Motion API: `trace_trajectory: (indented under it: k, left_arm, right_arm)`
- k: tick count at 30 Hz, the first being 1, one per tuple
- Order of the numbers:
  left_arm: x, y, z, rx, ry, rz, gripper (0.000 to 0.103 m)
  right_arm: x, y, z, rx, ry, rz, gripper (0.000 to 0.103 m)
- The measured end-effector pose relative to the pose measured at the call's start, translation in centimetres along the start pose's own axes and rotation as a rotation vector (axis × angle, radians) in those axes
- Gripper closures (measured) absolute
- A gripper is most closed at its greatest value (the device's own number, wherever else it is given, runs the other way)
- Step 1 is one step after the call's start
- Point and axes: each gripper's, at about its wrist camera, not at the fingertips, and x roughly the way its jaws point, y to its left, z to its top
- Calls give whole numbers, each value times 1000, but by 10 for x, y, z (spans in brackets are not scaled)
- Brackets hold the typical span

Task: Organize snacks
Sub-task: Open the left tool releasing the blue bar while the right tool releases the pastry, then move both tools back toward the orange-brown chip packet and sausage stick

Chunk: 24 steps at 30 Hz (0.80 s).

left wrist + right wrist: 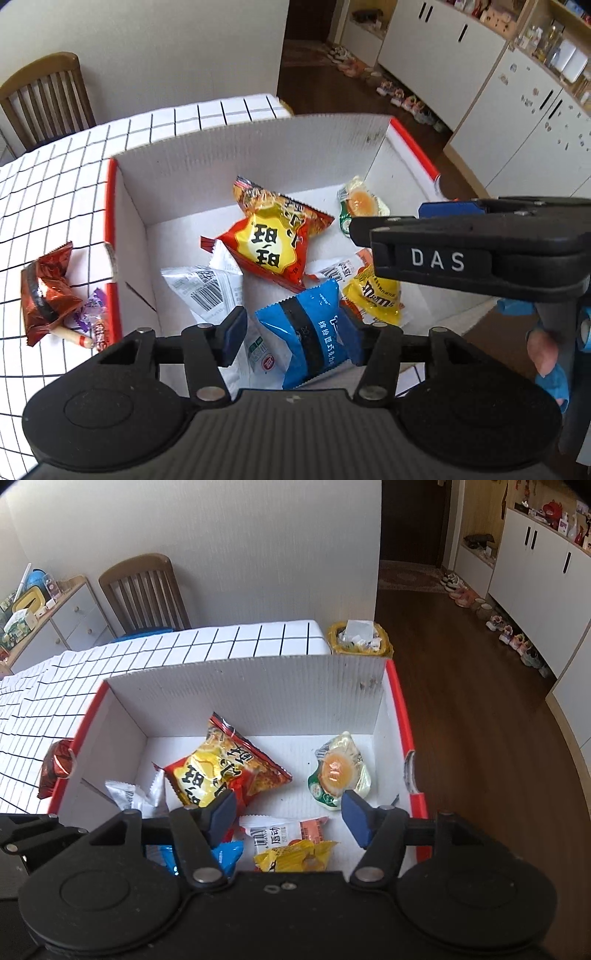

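From my left wrist view, going left to right, the snacks not yet boxed lie on the counter (pixel 55 177) at about nine o'clock of the box (pixel 258 147): a crinkled brown foil pack (pixel 46 291), a small purple sweet (pixel 94 314) and a thin stick (pixel 72 334) touching it. I judge all three light and soft; the foil looks slippery, so I would pinch it across its puffed middle or along a sealed end seam, not at a loose corner. Next, inside the box, a white barcode pouch (pixel 207 291) sits at seven o'clock, the big red-and-yellow bag (pixel 271 247) near the middle, air-filled and likely crushable, and the blue pack (pixel 306 332) at six o'clock. My left hand-held gripper (pixel 291 328) stands roughly half open, its pads flanking the blue pack in the picture; whether they touch it I cannot tell, but they do not seem to press it. Further right lie the yellow candy bag (pixel 373 299) and, at two o'clock, the clear jelly cup (pixel 360 206), stiffer and smooth. My right hand-held gripper (pixel 290 821) hovers over the box, open, holding nothing.
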Motion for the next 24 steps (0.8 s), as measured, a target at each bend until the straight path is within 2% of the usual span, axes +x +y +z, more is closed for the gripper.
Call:
trace_trajectory:
  k: [11, 14, 22, 24]
  left_arm:
    - [-53, 6, -12, -3, -95, -5, 50]
    - [-66, 11, -17, 1, -123, -8, 50]
    - [-107, 31, -35, 10, -197, -9, 50]
    - [-115, 36, -39, 9, -208, 0, 50]
  right_arm:
    - [-44, 16, -8, -12, -66, 20, 40]
    - [-57, 22, -11, -17, -90, 20, 34]
    - [-94, 40, -20, -20, -153, 41, 33]
    - [-102, 44, -23, -14, -169, 46, 30]
